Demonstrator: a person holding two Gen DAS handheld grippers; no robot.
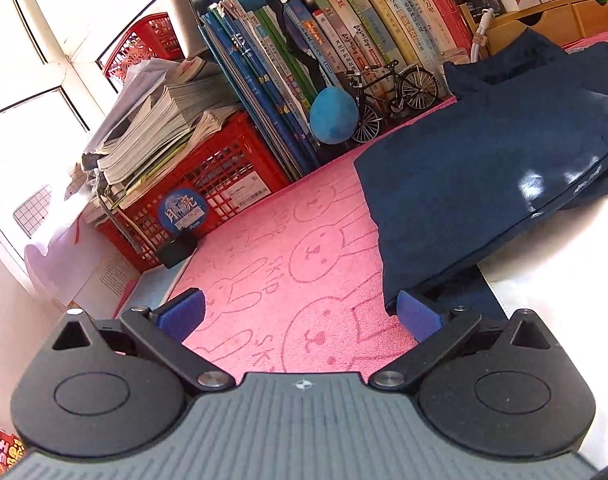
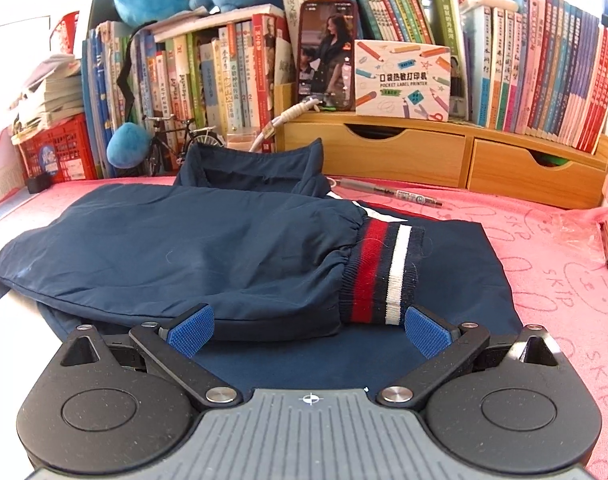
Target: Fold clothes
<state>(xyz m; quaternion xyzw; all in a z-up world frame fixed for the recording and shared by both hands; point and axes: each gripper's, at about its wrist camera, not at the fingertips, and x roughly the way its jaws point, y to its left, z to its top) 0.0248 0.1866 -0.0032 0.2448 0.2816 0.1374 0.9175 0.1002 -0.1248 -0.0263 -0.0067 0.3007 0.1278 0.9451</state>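
We hold both claws, left [image 1: 300, 314] and right [image 2: 310, 330], spread and empty; the limp, slippery navy nylon jacket [image 2: 208, 256] grips best at its striped ribbed cuff [image 2: 380, 276].

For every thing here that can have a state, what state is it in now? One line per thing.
left gripper: open, empty, over the pink cloth
right gripper: open, empty, at the jacket's near edge
navy jacket: lying partly folded, sleeve laid across it
striped cuff: resting on the jacket, not gripped
phone: upright, screen lit
wooden drawers: shut
pen: lying flat
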